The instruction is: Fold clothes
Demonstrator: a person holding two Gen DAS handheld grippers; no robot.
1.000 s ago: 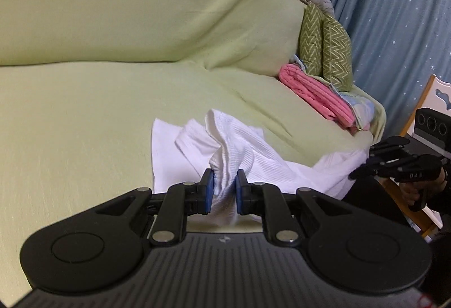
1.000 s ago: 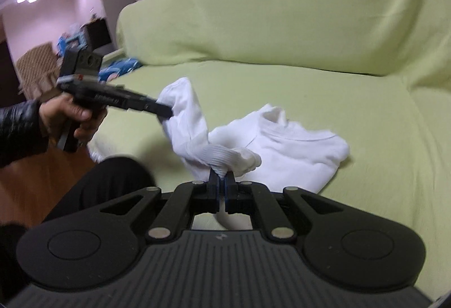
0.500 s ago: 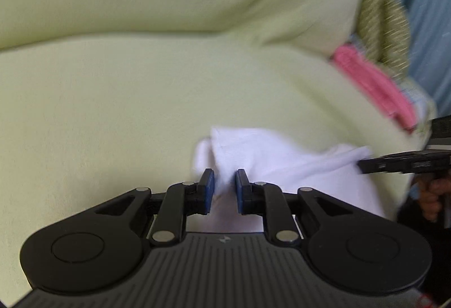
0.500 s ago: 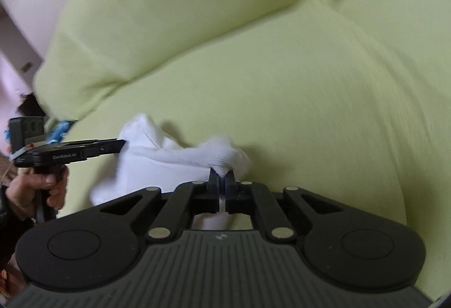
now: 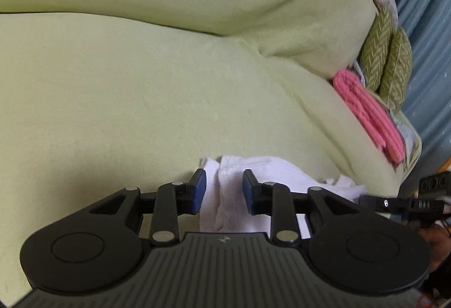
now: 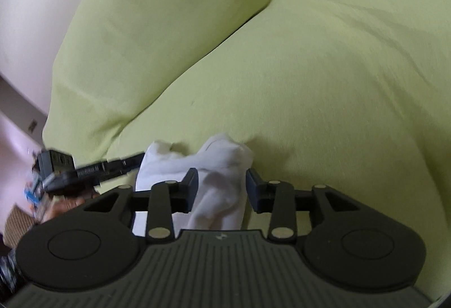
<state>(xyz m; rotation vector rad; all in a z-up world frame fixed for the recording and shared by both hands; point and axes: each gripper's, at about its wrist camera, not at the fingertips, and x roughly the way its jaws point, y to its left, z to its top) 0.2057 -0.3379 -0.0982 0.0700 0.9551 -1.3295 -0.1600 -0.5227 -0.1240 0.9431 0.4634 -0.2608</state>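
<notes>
A white garment [image 5: 253, 175] lies bunched on the light green sofa seat [image 5: 126, 99]. My left gripper [image 5: 224, 189] is open, its blue pads on either side of a fold of the white cloth. My right gripper [image 6: 221, 188] is open too, with a bunched part of the same white garment [image 6: 222, 164] between its fingers. The right gripper also shows at the right edge of the left wrist view [image 5: 394, 203]. The left gripper shows at the left of the right wrist view [image 6: 93, 168], touching the cloth's edge.
A folded pink cloth [image 5: 369, 116] lies on the sofa's right end beside two green patterned cushions [image 5: 386, 65]. A blue curtain [image 5: 431, 54] hangs behind them. The sofa backrest [image 6: 174, 11] rises behind the seat. A pale wall [image 6: 25, 11] is at left.
Both grippers carried the white garment forward and down onto the seat, then opened. The cloth has dropped from a lifted, stretched shape into a low bunch.
</notes>
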